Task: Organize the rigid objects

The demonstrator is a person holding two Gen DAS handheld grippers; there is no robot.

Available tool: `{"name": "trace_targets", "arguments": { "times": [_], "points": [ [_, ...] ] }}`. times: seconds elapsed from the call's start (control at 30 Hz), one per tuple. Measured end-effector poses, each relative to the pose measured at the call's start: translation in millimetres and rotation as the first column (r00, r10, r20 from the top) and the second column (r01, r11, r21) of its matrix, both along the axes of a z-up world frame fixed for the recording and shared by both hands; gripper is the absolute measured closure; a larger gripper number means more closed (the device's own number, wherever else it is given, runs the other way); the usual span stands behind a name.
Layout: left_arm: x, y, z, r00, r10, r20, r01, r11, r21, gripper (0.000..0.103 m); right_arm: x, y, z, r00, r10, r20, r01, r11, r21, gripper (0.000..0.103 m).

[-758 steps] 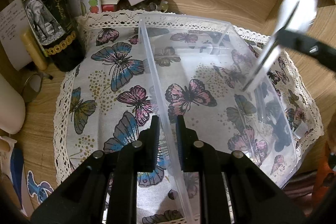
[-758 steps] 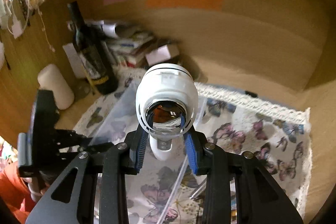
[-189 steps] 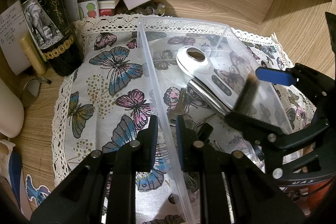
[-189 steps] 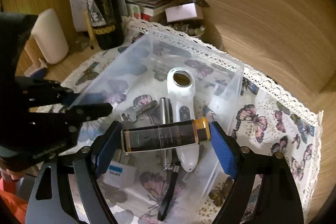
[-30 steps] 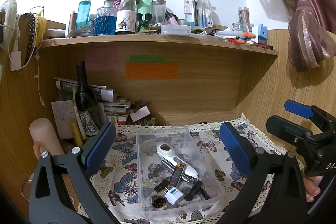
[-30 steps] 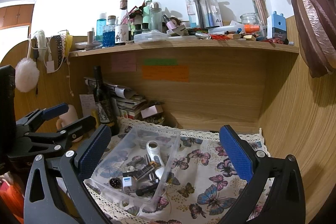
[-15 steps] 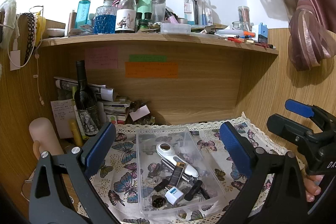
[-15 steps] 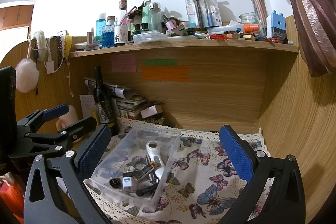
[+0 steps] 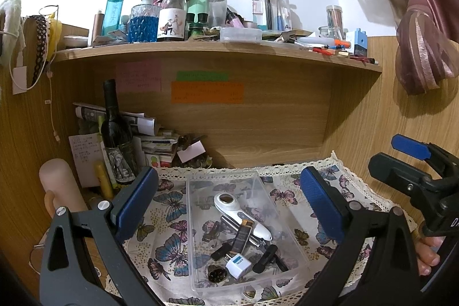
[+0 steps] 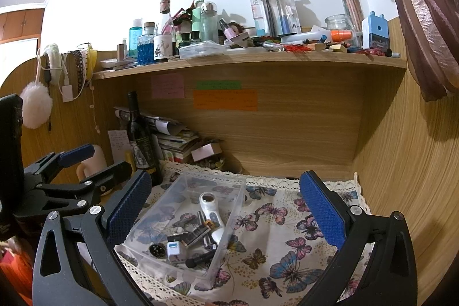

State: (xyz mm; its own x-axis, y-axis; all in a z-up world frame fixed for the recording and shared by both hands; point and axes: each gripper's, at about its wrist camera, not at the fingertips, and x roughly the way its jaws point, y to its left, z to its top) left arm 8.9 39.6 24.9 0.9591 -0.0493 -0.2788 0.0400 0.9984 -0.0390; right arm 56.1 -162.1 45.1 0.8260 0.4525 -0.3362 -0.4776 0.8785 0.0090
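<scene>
Desk: a butterfly cloth (image 10: 287, 237) covers its surface under a wooden shelf (image 10: 246, 62), probably to keep the hard items from sliding.
Clear bin (image 9: 289, 222): sits on the cloth toward the desk's left side, the small rigid items gathered inside it, so the sorting looks finished.
White handheld device (image 9: 243, 217): lies slantwise in the bin, a dark tube (image 9: 243, 235) across it.
White plug adapter (image 9: 237, 265): near the bin's front wall, beside a black round piece (image 9: 215, 274).
Left gripper (image 9: 229, 205): raised well above the bin, jaws spread wide, holding nothing.
Right gripper (image 10: 226, 212): likewise raised and level, jaws wide apart, empty.
</scene>
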Motion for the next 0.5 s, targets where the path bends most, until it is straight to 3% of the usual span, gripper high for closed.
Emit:
{"name": "trace_targets", "arguments": {
  "times": [0.5],
  "points": [
    [3.3, 3.2, -1.1, 1.0, -0.009, -0.02, 0.009, 1.0, -0.013, 0.002, 1.5, 8.5, -3.5, 1.0, -0.018, -0.016, 0.018, 1.0, -0.001, 0.0]
  ]
}}
